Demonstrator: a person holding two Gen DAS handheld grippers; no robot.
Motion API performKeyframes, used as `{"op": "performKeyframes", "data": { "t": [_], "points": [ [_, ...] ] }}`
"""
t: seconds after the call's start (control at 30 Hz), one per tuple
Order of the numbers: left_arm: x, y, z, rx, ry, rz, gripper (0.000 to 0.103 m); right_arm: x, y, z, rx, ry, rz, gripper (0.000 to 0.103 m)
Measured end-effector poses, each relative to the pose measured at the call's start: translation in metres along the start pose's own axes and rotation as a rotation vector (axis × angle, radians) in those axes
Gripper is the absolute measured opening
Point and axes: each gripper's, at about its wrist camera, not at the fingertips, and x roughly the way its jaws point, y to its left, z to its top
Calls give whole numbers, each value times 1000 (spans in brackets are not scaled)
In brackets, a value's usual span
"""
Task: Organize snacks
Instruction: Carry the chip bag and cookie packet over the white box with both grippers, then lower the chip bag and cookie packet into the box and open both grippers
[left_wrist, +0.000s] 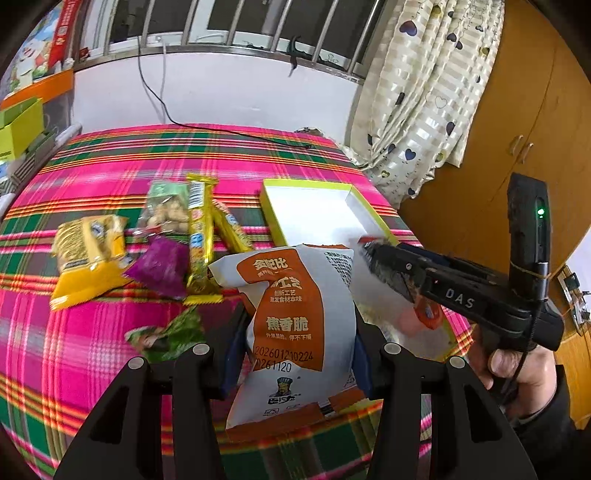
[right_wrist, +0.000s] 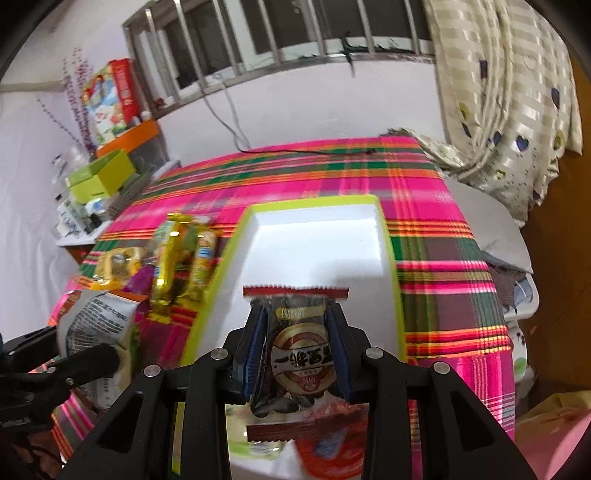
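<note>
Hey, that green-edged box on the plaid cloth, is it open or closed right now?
Open. The green-edged box has no lid on it, and its white inside floor and walls are fully exposed from above in both wrist views.

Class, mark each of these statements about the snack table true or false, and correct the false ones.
1. The left tool holds a white and orange snack bag. True.
2. The right tool is empty. False: it grips a small dark packet with red edges.
3. The green-rimmed box is full of snacks. False: the far part of its white inside is bare; the near part is hidden.
4. A purple packet lies on the plaid cloth. True.
5. The long gold packets lie inside the box. False: they lie on the cloth beside it.
</note>
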Motion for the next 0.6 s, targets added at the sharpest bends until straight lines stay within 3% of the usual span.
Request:
{"op": "performKeyframes", "data": {
  "t": [0.6],
  "points": [
    [63,-31,24,49,105,-75,50,-8,-32,0,58,-10,-12,32]
  ]
}}
